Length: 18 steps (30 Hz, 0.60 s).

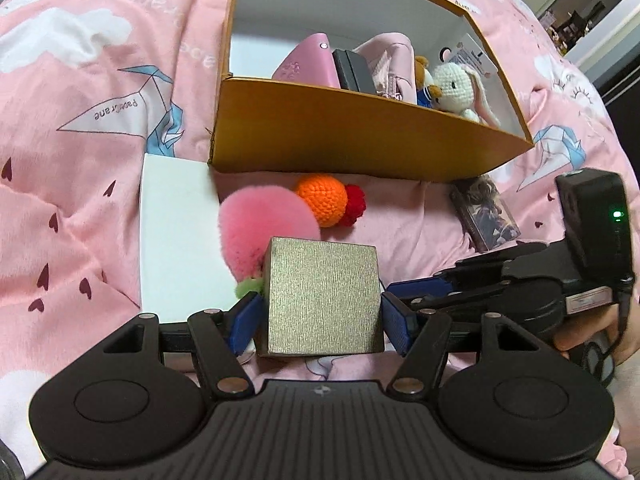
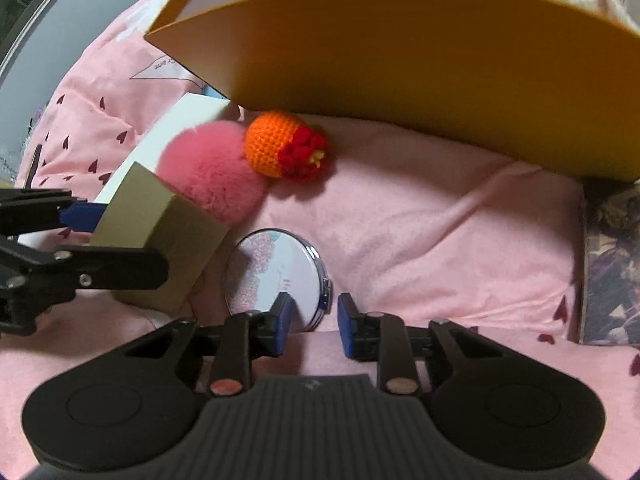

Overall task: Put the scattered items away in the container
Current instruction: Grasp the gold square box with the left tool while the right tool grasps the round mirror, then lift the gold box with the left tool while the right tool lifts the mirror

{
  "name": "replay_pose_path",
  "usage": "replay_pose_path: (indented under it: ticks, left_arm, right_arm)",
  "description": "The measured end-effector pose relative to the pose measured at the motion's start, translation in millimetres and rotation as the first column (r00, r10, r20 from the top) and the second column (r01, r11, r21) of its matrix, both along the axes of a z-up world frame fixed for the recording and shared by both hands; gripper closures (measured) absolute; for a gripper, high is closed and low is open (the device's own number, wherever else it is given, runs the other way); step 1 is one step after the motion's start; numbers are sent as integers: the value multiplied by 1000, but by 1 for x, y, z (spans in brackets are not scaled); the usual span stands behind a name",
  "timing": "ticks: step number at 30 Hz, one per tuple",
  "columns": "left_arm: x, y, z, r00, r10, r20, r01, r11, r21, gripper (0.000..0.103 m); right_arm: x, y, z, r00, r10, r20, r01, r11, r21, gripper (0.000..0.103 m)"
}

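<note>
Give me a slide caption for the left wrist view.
Left claw grips a gold box on the pink blanket, facing the half-filled yellow box.

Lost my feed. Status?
Left tool shut on gold box. Right tool open over round compact. Orange container ahead, path clear.

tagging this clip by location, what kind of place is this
Most likely a bedroom, on a bed. Everything lies on a soft pink quilt printed with paper cranes and hearts, which creases around the items. Plush and crochet toys like the white bunny fill the orange box.
</note>
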State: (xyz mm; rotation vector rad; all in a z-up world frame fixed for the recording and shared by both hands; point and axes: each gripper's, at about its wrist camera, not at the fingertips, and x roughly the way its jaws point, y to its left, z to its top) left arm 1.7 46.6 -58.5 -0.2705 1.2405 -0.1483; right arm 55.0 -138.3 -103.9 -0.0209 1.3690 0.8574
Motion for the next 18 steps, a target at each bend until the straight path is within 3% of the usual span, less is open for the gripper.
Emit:
replay_pose_path:
  ticks: [5, 7, 14, 18]
  left_arm:
    - [-1, 1, -2, 1000, 10, 4, -10, 1000, -14, 28]
    - [-2, 1, -2, 1000, 14, 4, -14, 1000, -17, 28]
    - [-2, 1, -3, 1000, 19, 4, -19, 1000, -23, 28]
    - [-3, 2, -1, 1000, 20, 6, -20, 999, -32, 28]
  right_arm:
    - [3, 10, -15, 998, 17, -52, -15, 999, 32, 44]
    - [4, 13, -20, 998, 16, -65, -13, 999, 43, 45]
    - [4, -8, -9, 995, -47, -92, 57, 992, 113, 77]
    - [2, -18, 6, 991, -76, -113, 97, 978, 185, 86]
